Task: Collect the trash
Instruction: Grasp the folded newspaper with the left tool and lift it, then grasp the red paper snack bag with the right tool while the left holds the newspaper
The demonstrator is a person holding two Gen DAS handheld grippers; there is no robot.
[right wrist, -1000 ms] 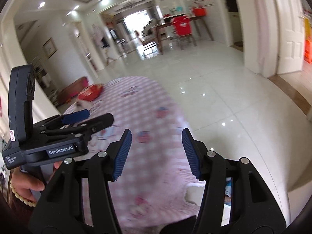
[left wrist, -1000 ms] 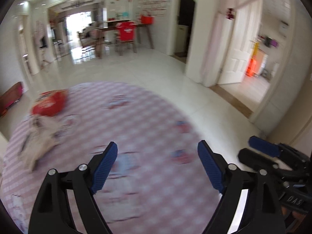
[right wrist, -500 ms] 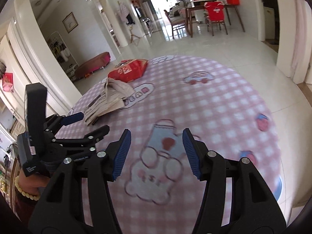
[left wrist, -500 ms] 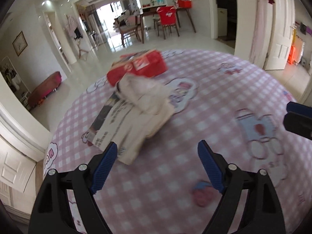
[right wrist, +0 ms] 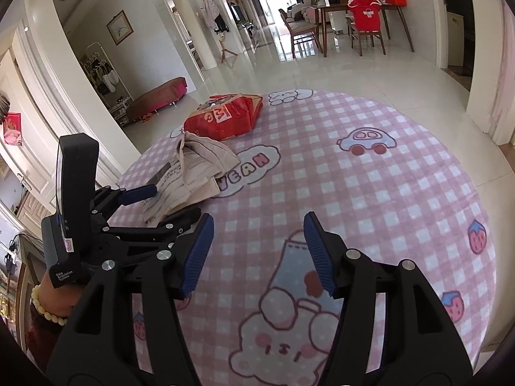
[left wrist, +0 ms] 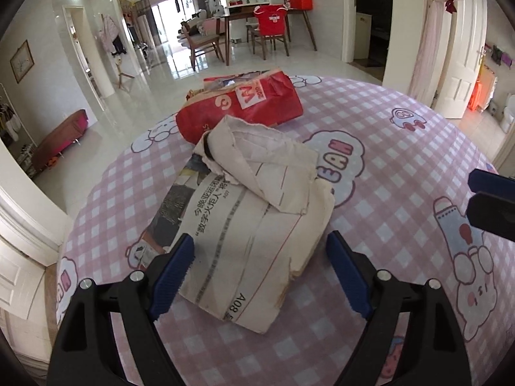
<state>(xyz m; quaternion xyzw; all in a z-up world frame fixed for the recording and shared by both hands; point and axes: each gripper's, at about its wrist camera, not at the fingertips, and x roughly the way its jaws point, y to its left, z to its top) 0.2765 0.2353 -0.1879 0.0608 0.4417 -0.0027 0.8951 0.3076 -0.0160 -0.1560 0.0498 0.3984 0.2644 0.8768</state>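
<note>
A folded, crumpled newspaper bundle (left wrist: 251, 225) lies on the round table with its pink checked cloth (left wrist: 402, 160). Behind it lies a red paper bag (left wrist: 244, 109). My left gripper (left wrist: 260, 270) is open wide, and the near end of the newspaper sits between its jaws without the pads pressing on it. In the right wrist view the newspaper (right wrist: 199, 167) and the red bag (right wrist: 225, 119) are at the left. The left gripper (right wrist: 164, 206) reaches around the newspaper's near end. My right gripper (right wrist: 259, 251) hovers over bare cloth (right wrist: 370, 177), its jaws opening with nothing between them.
The right gripper's fingertips (left wrist: 492, 199) show at the right edge of the left wrist view. Past the table's far edge is glossy tiled floor, with a dining table and chairs (left wrist: 267, 29) at the back. A low bench (right wrist: 157, 96) stands at the left wall.
Both views swung from the table's edge and floor onto the table. The newspaper and red bag came closer, and the paper now lies between the left jaws. The right jaws widened a little.
</note>
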